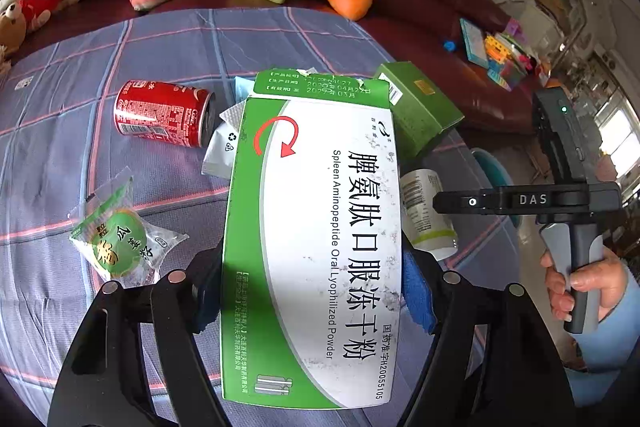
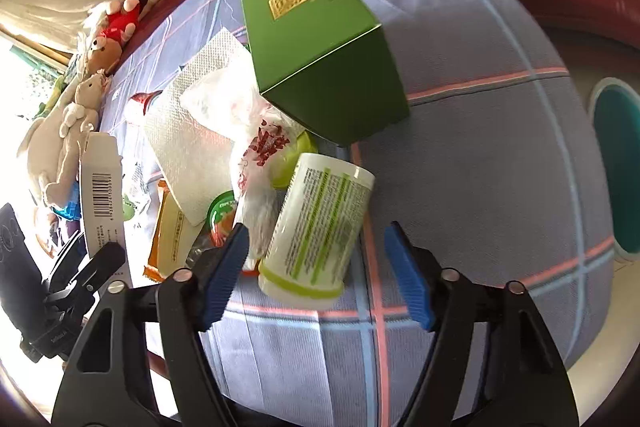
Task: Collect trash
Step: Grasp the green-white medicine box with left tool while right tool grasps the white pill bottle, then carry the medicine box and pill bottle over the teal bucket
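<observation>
Clamped from both sides by the jaws of the left gripper [image 1: 316, 291] is a green and white medicine box [image 1: 316, 235], held above the checked tablecloth [image 1: 168, 39] with its torn flap pointing away. The jaws of the right gripper [image 2: 316, 279] are spread wide with nothing between the blue pads [image 2: 404, 279]; a white bottle [image 2: 320, 231] with green print is seen lying on its side just ahead of them, its base nearest the gap. Behind the bottle a dark green box [image 2: 324, 51] is tilted over a crumpled plastic bag [image 2: 260, 147] and a paper napkin [image 2: 192, 131]. Farther off on the cloth a red can [image 1: 164, 113] is lying on its side, and a wrapped snack [image 1: 120, 239] is lying near it. A teal bin [image 2: 616, 163] is glimpsed beyond the table's edge. The step in hand is judged to be carrying the medicine box away as trash. Next, it would need to be brought over the bin and released, while the bottle could be straddled and pinched by the free gripper.
</observation>
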`<state>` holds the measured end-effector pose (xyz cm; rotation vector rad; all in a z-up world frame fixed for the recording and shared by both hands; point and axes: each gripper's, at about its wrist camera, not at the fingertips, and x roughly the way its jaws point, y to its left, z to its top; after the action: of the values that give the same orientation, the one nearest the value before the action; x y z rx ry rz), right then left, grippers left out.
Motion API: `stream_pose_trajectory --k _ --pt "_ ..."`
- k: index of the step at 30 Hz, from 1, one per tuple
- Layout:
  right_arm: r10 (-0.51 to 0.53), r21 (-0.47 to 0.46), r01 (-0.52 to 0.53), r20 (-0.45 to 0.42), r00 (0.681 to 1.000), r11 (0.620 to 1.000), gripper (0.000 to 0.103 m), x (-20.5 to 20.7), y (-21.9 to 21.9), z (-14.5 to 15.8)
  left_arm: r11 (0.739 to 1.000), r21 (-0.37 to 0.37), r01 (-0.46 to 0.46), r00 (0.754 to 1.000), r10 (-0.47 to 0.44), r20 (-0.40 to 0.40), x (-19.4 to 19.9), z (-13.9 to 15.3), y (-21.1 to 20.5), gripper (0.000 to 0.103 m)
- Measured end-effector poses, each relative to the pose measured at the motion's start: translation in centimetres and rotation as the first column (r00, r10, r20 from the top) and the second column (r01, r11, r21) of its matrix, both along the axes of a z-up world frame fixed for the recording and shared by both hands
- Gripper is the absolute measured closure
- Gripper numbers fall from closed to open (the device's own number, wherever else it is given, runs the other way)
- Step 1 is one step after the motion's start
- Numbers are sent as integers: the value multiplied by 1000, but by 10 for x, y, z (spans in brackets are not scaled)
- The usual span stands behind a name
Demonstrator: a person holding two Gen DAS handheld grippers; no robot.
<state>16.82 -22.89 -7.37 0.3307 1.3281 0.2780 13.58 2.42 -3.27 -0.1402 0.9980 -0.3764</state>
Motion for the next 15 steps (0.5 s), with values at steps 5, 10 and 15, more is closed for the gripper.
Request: stream_pose_trajectory --k 5,10,15 --pt "16 25 -15 -52 999 1000 37 7 9 -24 1000 -1 -7 1000 7 -14 2 -6 3 30" --pt "36 62 -36 -4 999 997 49 -6 6 -19 1000 -2 -5 1000 5 -7 5 -1 -6 30" --pt "-16 111 10 54 998 994 52 -22 -27 5 999 16 41 999 -41 27 3 17 -31 30"
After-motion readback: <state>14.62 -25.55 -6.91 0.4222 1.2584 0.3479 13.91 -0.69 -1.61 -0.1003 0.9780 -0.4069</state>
